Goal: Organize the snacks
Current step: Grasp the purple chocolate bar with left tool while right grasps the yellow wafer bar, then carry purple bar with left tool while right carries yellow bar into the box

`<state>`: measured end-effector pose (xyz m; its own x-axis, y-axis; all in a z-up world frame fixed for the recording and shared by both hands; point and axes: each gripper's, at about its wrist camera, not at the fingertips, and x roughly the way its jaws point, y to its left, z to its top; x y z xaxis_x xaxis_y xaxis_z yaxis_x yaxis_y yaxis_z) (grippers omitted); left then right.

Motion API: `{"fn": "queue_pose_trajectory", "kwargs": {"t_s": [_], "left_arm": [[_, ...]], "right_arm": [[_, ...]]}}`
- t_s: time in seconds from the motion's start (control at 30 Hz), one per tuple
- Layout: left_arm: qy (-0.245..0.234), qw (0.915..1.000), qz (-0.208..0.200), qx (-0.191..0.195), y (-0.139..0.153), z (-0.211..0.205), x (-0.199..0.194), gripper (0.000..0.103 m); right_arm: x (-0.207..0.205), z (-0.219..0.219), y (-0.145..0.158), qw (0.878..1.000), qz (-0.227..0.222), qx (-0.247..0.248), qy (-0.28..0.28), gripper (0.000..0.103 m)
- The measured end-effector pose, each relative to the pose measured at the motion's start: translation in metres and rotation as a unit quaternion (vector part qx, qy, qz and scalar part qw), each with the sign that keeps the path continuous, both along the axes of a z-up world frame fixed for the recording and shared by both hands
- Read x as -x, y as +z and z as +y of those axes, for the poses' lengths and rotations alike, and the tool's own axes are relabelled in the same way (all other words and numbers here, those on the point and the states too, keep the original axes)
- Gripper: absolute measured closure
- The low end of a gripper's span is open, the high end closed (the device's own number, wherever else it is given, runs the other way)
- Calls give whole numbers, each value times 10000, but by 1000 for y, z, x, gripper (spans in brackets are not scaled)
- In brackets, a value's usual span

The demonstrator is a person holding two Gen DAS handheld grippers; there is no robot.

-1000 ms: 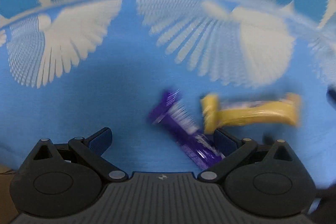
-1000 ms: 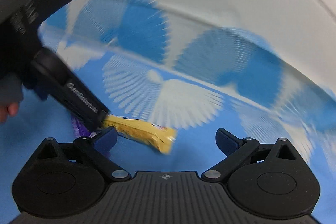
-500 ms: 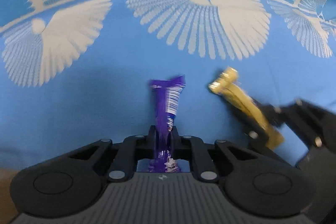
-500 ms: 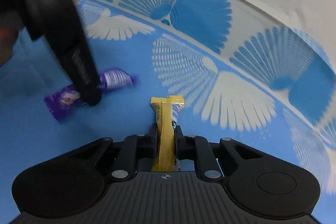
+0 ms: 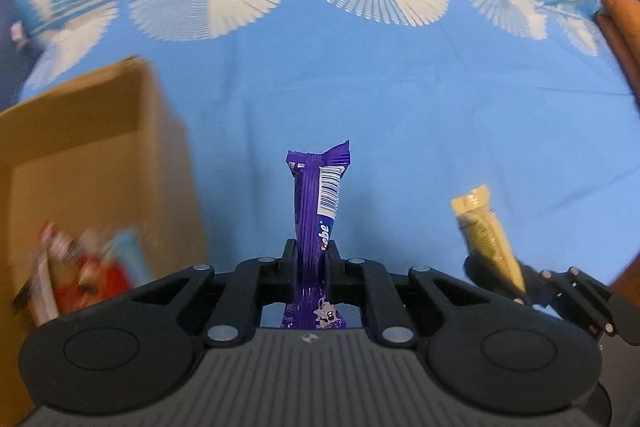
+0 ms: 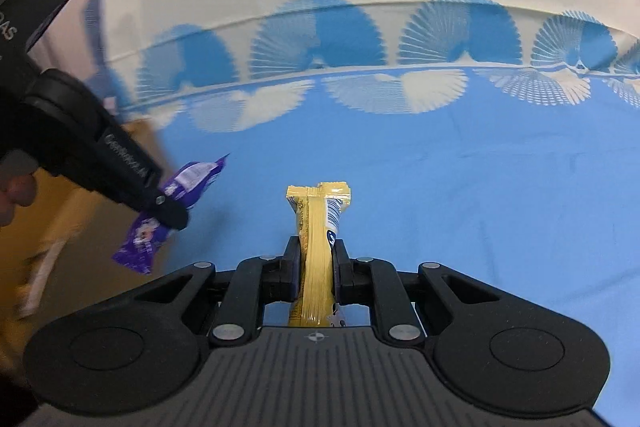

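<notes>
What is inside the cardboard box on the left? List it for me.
The cardboard box holds several wrapped snacks: red, pale blue and white wrappers show, too blurred to identify. The box's near part is cut off by the left gripper's body and the frame edge, so anything there is hidden.

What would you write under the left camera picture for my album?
Left gripper clamps a purple bar above the blue cloth, beside a cardboard box of snacks.

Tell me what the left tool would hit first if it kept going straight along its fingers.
Probably the blue cloth. The left tool, shut on the purple bar, points at bare cloth; the box lies off to the left of that line. Depth is hard to judge.
</notes>
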<state>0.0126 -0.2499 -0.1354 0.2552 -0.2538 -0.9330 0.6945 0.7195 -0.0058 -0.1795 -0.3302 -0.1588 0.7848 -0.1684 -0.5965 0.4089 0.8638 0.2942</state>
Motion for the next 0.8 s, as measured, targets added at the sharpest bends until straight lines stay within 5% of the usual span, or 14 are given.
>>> {"fn": "queue_pose_trajectory", "kwargs": {"t_s": [0.27,0.57,0.8], "left_arm": [[342,9983,-390,275,67,127,58,90],[963,9924,-634,425,81,262,94,90],[1267,9868,-704,715,86,321,109,90]], "right_arm": [[31,107,75,9966,-256,259,743,87],[48,225,107,9870,-211,418,1540,87],[56,274,129,9786,-205,996,1787,87]]}}
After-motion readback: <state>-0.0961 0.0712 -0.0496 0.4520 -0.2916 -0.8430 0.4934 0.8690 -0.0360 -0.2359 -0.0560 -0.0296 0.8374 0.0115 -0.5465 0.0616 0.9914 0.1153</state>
